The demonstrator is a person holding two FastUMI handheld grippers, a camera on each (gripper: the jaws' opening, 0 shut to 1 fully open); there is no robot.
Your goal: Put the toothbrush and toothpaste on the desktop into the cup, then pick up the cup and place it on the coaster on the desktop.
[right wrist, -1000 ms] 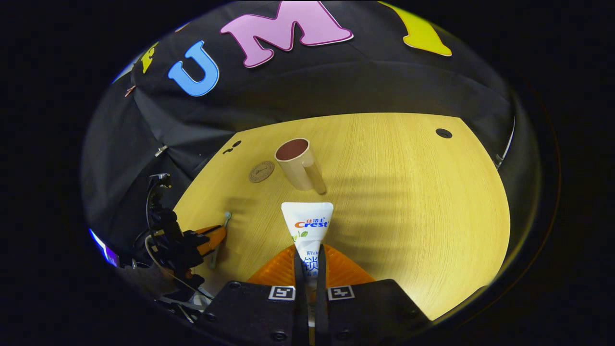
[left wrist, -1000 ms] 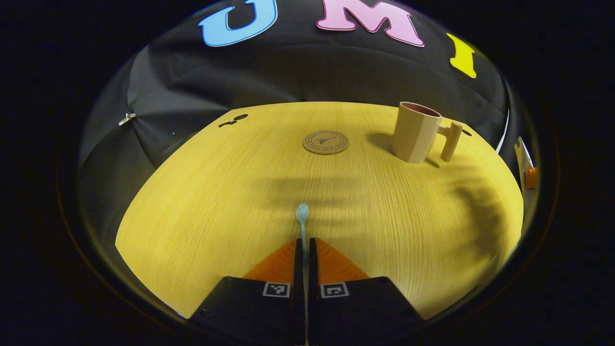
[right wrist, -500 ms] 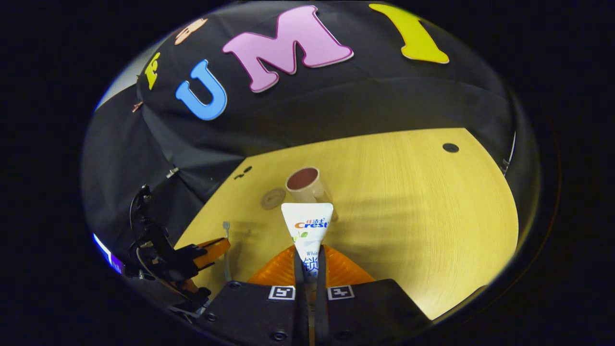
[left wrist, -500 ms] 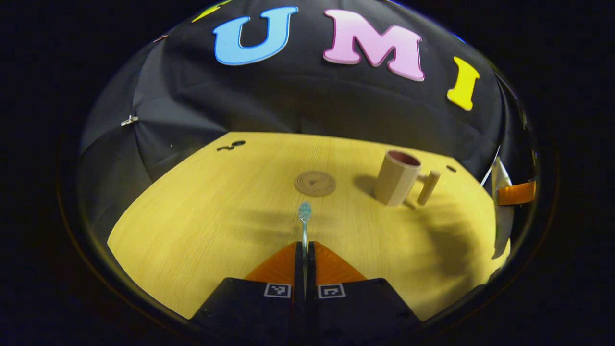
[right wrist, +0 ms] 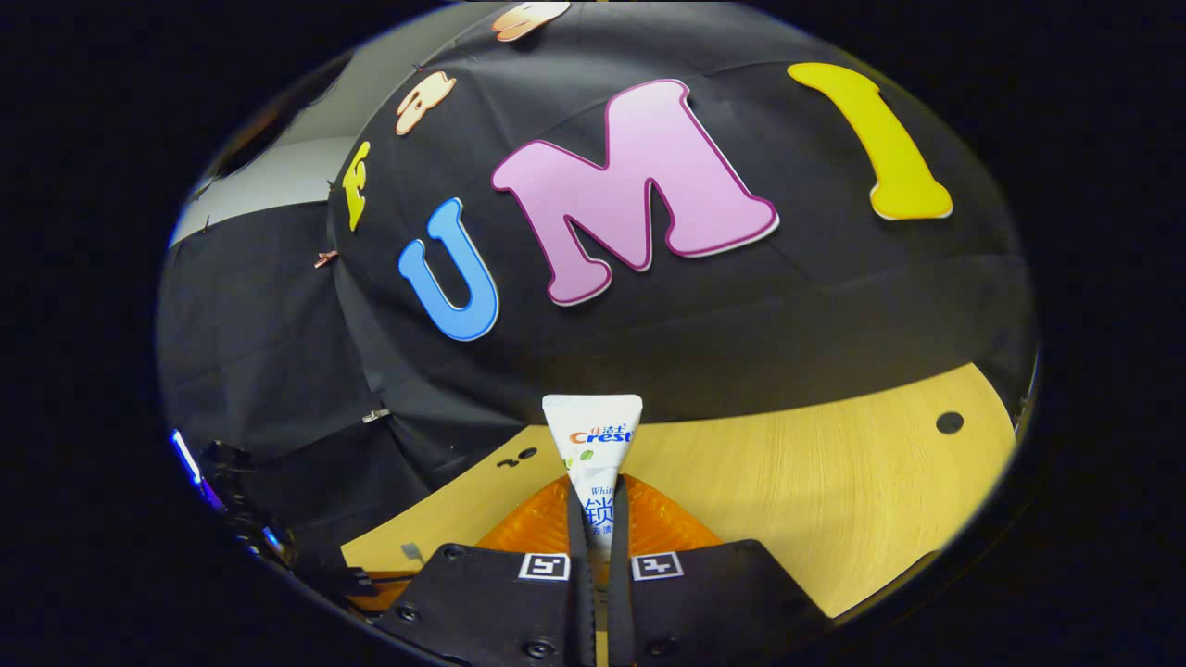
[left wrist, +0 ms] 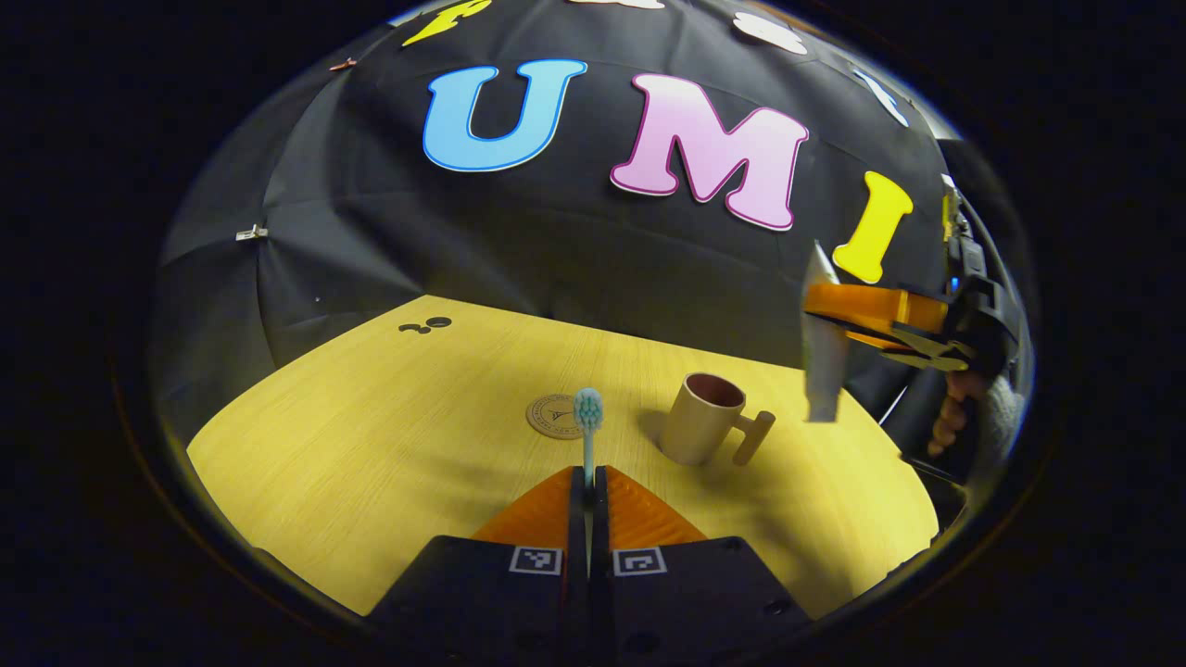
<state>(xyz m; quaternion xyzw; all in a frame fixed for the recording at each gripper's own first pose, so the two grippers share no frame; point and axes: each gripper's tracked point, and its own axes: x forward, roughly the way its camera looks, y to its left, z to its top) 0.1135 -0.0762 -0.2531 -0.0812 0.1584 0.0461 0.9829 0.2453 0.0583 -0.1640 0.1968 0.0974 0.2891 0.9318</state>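
Both claws have risen well above the wooden surface [left wrist: 371,435] in the last second. Ahead of and below the left claw [left wrist: 587,482], closed on the toothbrush [left wrist: 586,412], stand the empty cup [left wrist: 704,419] and the coaster [left wrist: 553,417]. The right claw [right wrist: 599,519] grips the toothpaste [right wrist: 593,435], so dropping both in seems next.

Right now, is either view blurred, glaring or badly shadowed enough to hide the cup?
Left gripper view: cup sharp, soft shadow beside it; the toothpaste in the right gripper looks motion-smeared. Right gripper view: toothpaste sharp, table edge bowed by the fisheye, no glare.
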